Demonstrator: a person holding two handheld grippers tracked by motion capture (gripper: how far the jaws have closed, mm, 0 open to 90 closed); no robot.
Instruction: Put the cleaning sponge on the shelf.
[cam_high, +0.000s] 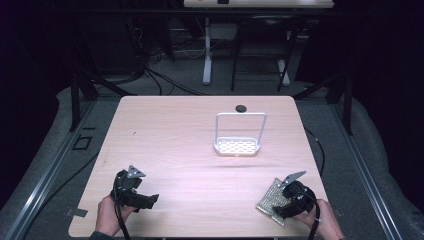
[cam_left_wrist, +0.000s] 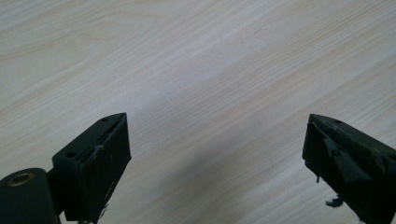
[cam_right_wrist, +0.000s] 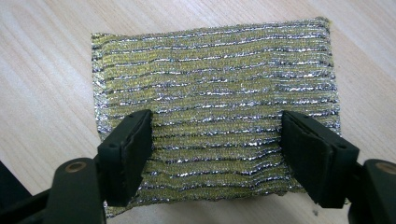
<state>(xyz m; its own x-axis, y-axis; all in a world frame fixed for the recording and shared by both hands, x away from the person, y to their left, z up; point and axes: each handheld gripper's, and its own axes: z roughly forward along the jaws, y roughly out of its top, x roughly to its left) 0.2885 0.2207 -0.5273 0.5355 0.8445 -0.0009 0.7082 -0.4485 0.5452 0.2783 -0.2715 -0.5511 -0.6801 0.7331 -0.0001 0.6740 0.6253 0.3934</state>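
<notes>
A gold and silver scouring sponge lies flat near the table's front right corner. My right gripper, held in a hand, points down onto it. In the right gripper view its two black jaws stand apart over the near half of the sponge, which spreads wider than the gap on both sides; the right gripper does not pinch it. My left gripper is held low near the front left of the table. The left gripper has its jaws wide apart above bare wood, nothing between them.
A white perforated tray with a tall wire handle stands right of centre on the light wooden table. A small black round disc lies behind it near the far edge. Dark floor and table legs lie beyond.
</notes>
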